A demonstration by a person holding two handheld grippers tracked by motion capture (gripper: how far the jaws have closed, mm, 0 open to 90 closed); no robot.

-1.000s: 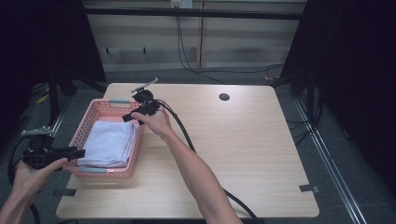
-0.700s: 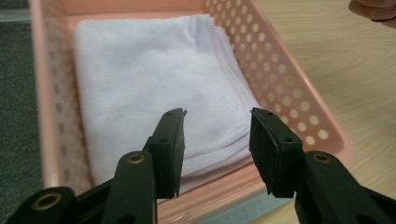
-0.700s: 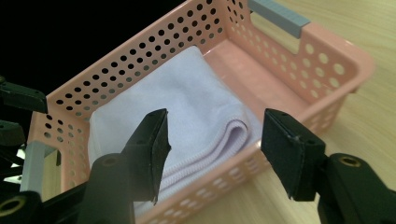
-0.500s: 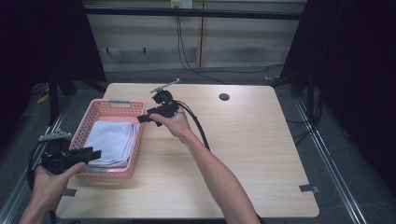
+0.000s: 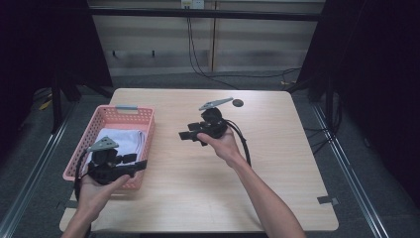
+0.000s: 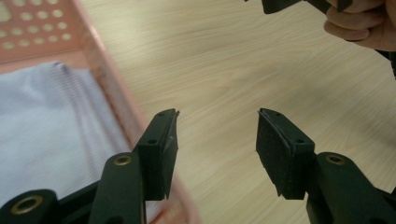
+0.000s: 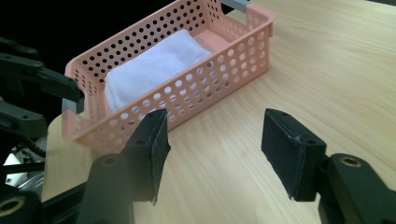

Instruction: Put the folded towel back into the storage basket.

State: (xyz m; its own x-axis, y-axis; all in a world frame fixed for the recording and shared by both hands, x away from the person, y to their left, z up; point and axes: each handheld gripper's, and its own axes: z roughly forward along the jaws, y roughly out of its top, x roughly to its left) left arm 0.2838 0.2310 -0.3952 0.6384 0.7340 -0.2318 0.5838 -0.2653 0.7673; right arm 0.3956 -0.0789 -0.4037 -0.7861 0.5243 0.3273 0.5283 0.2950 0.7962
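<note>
Fig.: my left gripper [image 5: 141,164] & right gripper [image 5: 184,135], jaws apart and empty, left's just widened; folded towel [image 5: 121,140] lies in pink basket [image 5: 130,115], w/ both off it.

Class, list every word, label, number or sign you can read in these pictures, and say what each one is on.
None: no readable text in any view.
Pink basket: holes in its walls and a grey clip on its rim, no lettering.
White towel: plain.
Table: bare wood grain, with a dark round spot that carries no mark.
Left gripper and right gripper: black, no brand visible.
</note>
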